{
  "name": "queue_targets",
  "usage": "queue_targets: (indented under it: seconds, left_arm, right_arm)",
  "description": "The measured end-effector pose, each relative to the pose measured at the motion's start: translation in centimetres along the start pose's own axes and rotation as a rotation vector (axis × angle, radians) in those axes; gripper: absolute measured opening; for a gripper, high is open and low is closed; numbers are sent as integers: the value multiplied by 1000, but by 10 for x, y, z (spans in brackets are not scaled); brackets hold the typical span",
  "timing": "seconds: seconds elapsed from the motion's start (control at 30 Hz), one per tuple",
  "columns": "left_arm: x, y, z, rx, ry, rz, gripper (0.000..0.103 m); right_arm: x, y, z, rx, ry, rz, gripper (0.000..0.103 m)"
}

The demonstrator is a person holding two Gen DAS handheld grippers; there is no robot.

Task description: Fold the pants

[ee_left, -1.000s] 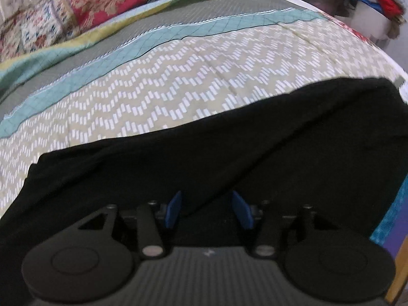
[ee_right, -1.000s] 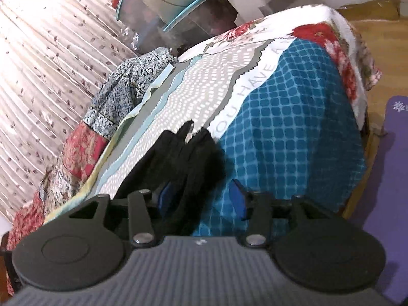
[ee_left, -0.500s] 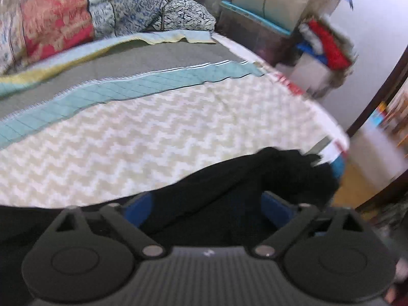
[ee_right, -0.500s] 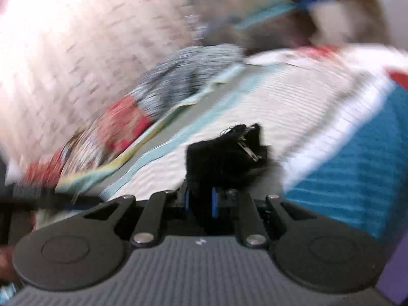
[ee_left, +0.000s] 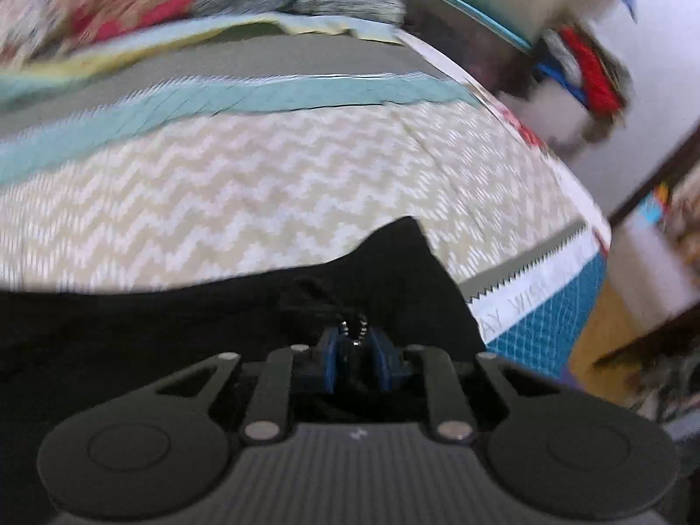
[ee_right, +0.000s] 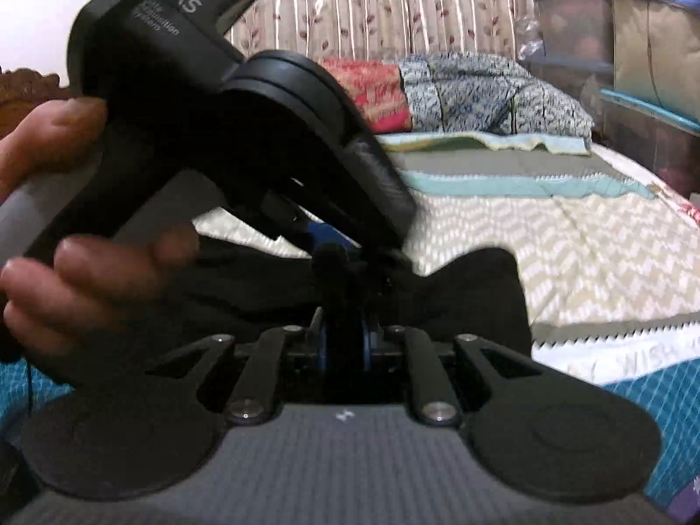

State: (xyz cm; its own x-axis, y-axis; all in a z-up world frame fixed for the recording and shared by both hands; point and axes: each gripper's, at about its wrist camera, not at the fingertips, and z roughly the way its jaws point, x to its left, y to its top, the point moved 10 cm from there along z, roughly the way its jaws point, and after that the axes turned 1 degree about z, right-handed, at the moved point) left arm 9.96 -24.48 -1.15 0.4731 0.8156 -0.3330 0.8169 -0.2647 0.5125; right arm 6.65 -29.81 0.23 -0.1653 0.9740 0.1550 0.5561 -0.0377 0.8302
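Bedroom setting: bed dressed in a patchwork cover of beige chevron, teal band, grey strip and blue grid panel; striped leaf-print curtain behind, patterned pillows at the head, stacked storage boxes at the far right. Black pants, lying along the near edge of the bed, bunched, one corner of cloth peaking up over the chevron panel. Left gripper: blue pads drawn nearly together, having just closed, black fabric and a small beaded cord pinched between them. Right gripper: jaws almost closed, a wad of the same black cloth clamped between the blue pads. Left gripper's body, seen from the right wrist view, is held in a hand, its tip down on the pants just beyond the right gripper's fingers.
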Motion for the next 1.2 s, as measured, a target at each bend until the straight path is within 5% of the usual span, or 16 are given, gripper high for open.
queue_targets:
  seconds: [0.17,0.3,0.43,0.6,0.9,1.07,1.2]
  left_arm:
    - [13,-13,-43,-151,-13,-12,15]
    - [29,-30,-68,-255,47,-20,17]
    - [68,-70,-27,-47,262,-16,30]
    - [83,-67,-57,-121,238,-84,44]
    - [127,-115,-114,-164,247,-190,44]
    - [158,-161,-138,-163,316,-249,44]
    - [189,-188,-149,-149,349,-334,40]
  right_arm:
    - [19,8,-10,-57,32,-31,17]
    - [49,0,-6,-69,70,-139,17]
    - [52,-49,38,205,15,-212,23]
    - [53,-33,3,101,80,-137,53]
    - [57,-21,-24,9,99,7,48]
    - [59,-26,6,79,100,96,36]
    - [61,-46,23,203,51,141,38]
